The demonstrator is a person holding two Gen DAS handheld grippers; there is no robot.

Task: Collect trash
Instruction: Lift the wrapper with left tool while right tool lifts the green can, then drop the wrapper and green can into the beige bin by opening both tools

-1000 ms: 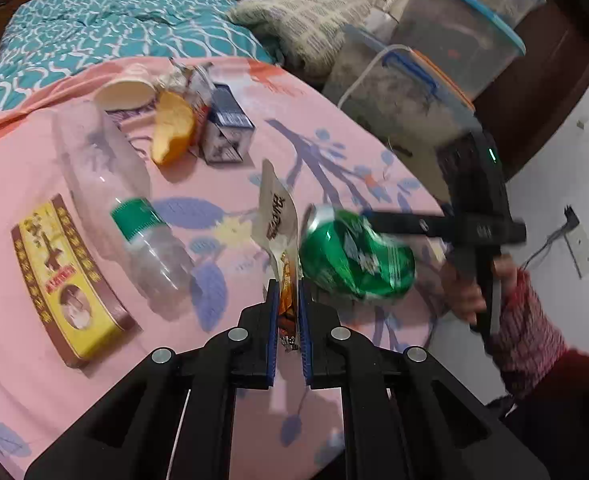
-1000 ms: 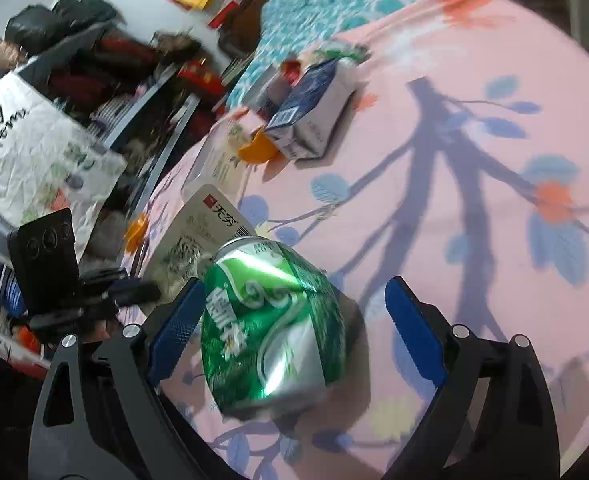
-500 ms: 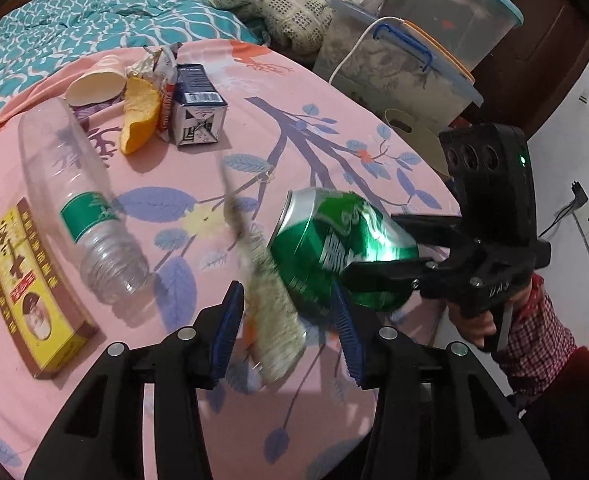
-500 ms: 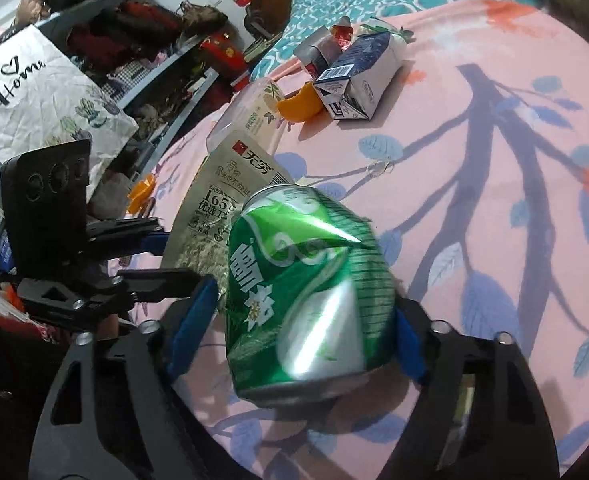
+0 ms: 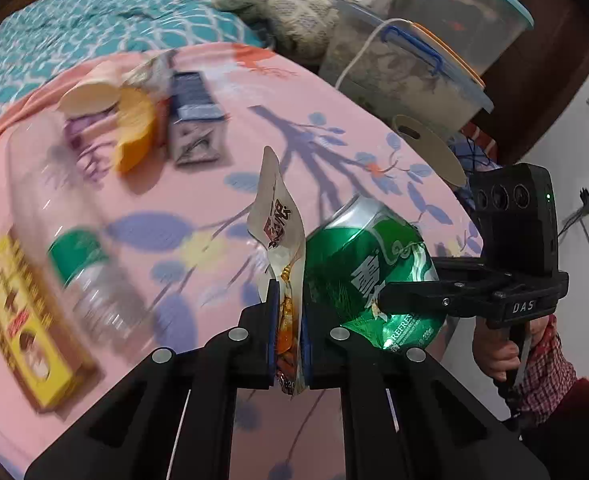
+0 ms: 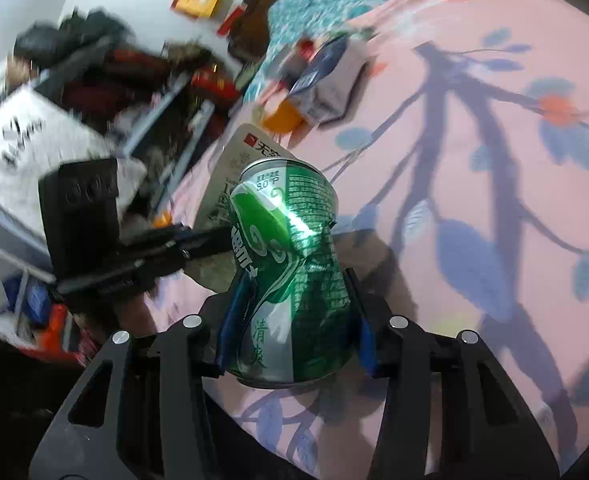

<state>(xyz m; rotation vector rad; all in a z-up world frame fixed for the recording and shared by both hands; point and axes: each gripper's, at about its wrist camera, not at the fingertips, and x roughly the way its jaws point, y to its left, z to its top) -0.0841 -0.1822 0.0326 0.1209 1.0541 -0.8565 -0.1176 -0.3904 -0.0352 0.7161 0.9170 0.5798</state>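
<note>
A dented green drink can (image 6: 290,240) sits between the blue pads of my right gripper (image 6: 294,308). Its jaws are closing and the pads press into the can's sides. The can is held just above the pink flowered bedsheet (image 6: 474,184). My left gripper (image 5: 286,296) is shut on a white and orange snack wrapper (image 5: 278,220), which stands upright out of its jaws. The wrapper touches the left side of the can (image 5: 366,264). In the right wrist view the left gripper (image 6: 198,244) comes in from the left, with the wrapper (image 6: 246,152) behind the can.
On the sheet lie a clear plastic bottle (image 5: 66,208), a yellow box (image 5: 22,320), a blue carton (image 5: 194,120), an orange piece (image 5: 134,132) and a paper cup (image 5: 90,92). Plastic storage bins (image 5: 414,64) stand past the bed's far edge. A person's hand (image 5: 498,356) holds the right gripper.
My right jaws closed from wide apart onto the can and dented it. My left jaws opened for a moment, then shut on the wrapper again. Both hands drifted a little sideways.
</note>
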